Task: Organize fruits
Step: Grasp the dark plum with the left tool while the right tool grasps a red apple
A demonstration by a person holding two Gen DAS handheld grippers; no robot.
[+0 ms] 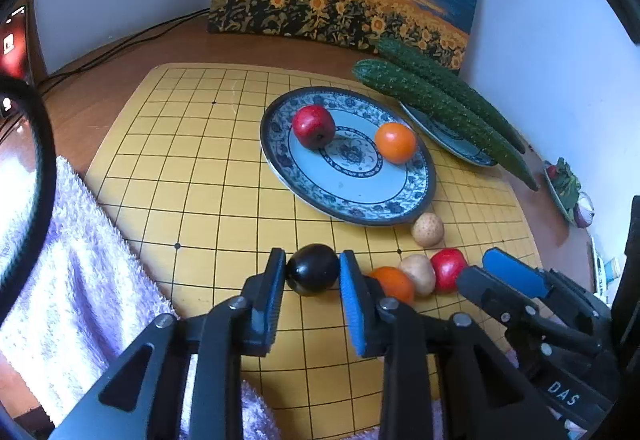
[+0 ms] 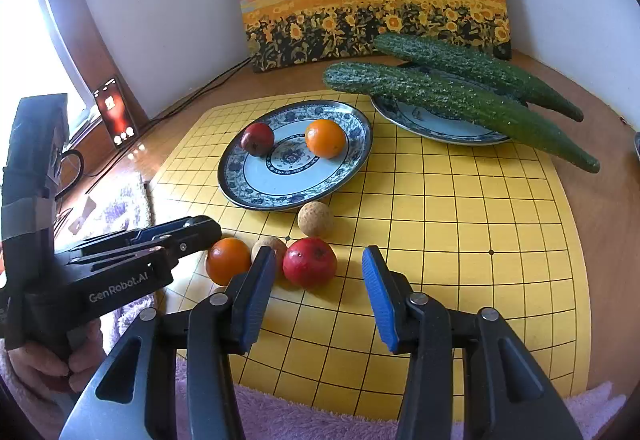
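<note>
Left gripper [image 1: 312, 270] clamped on dark plum [image 1: 312, 269], low over board | right gripper [image 2: 319, 272] jaws apart, empty | patterned plate [image 1: 360, 212] holds two fruits | judged early: four pieces remain beside plate.

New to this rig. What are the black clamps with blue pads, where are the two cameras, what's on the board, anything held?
No robot here: a person holds a two-finger gripper in each hand, with a fisheye camera on each looking along its fingers. The left view shows the left gripper shut on a dark plum. The right gripper is open and empty, near a red apple. On the yellow grid board lie an orange and two tan fruits. A patterned plate holds another apple and orange; a second plate carries two cucumbers.
</note>
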